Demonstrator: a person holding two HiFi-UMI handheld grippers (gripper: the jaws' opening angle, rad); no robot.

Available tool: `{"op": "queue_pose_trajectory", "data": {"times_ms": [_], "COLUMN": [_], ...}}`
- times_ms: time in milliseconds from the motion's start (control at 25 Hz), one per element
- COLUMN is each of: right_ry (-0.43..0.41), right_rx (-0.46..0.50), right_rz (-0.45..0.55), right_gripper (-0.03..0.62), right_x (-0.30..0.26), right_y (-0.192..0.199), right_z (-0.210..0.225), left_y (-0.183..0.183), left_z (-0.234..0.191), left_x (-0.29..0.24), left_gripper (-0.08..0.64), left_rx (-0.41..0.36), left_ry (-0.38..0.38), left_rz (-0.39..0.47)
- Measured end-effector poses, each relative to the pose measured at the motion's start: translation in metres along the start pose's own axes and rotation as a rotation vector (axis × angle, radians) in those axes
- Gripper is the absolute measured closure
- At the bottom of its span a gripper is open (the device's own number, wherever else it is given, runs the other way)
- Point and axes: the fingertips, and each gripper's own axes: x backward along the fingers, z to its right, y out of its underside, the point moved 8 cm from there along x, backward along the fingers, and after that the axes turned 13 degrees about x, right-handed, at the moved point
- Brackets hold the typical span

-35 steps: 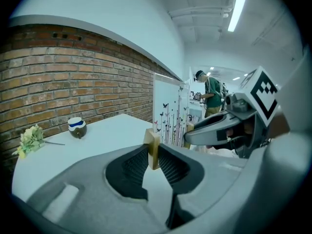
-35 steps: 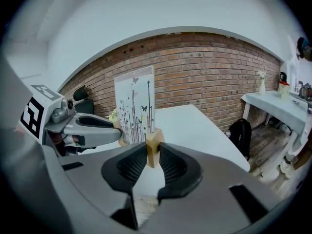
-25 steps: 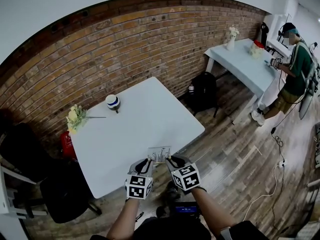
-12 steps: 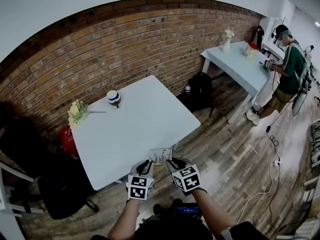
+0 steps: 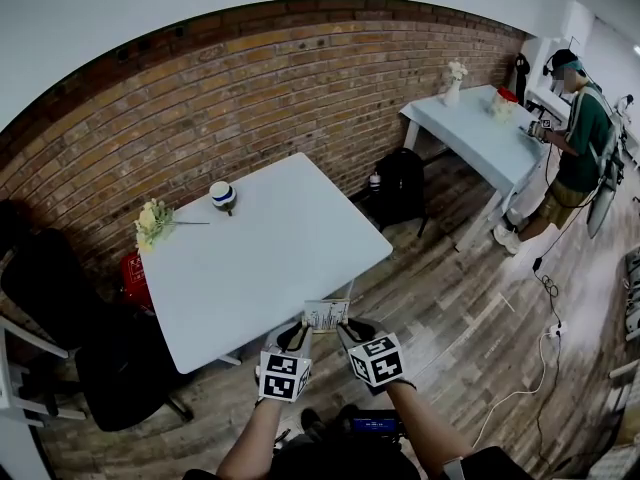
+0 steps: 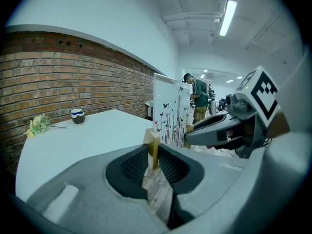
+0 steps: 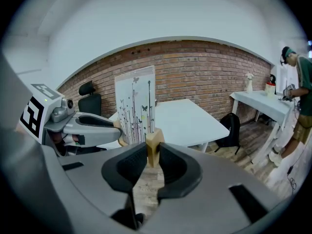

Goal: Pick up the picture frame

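The picture frame (image 5: 326, 315), a white panel printed with thin stems and butterflies on pale wooden feet, hangs in the air over the wooden floor just off the white table's (image 5: 260, 258) near edge. My left gripper (image 5: 298, 326) is shut on its left wooden foot (image 6: 153, 146). My right gripper (image 5: 345, 325) is shut on the right wooden foot (image 7: 154, 149). In the left gripper view the panel (image 6: 170, 113) stands upright past my jaws, with the right gripper (image 6: 214, 130) beside it. The right gripper view shows the panel (image 7: 136, 106) and the left gripper (image 7: 92, 126).
A flower bunch (image 5: 152, 223) and a small blue-and-white pot (image 5: 221, 196) lie at the table's far side by the brick wall. A black backpack (image 5: 400, 183) stands right of the table, black chairs (image 5: 60, 298) left. A person (image 5: 580, 138) stands at a second table (image 5: 480, 128).
Both grippers have drawn back from the table with the frame held between them. The frame, earlier over the table's near edge, now hangs over the floor.
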Motion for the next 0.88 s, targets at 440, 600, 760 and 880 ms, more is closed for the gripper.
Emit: {"op": "queue_pose_trajectory", "data": {"times_ms": [440,600,760,880], "right_ry": [-0.006,-0.007,-0.008,-0.009], "right_rx": [-0.008,-0.008,-0.009,-0.007], "right_rz": [0.014,0.017,0.019,0.018], "right_gripper": [0.508,0.508,0.508,0.508], "right_x": [0.012,0.013,0.013,0.014], "right_y": [0.009,0.010,0.009,0.009], "right_z": [0.010,0.016,0.019,0.021], "left_y": [0.000,-0.003,-0.004,-0.006], "left_z": [0.018,0.022,0.023,0.024], "left_x": [-0.004,-0.008,-0.010,-0.011], "left_gripper": [0.488,0.488,0.488,0.488], "left_rx": [-0.033,-0.039,-0.043,-0.041], "left_ry": [-0.004,-0.006,-0.008,-0.011], "left_rz": [-0.012,-0.013,-0.016,-0.016]}}
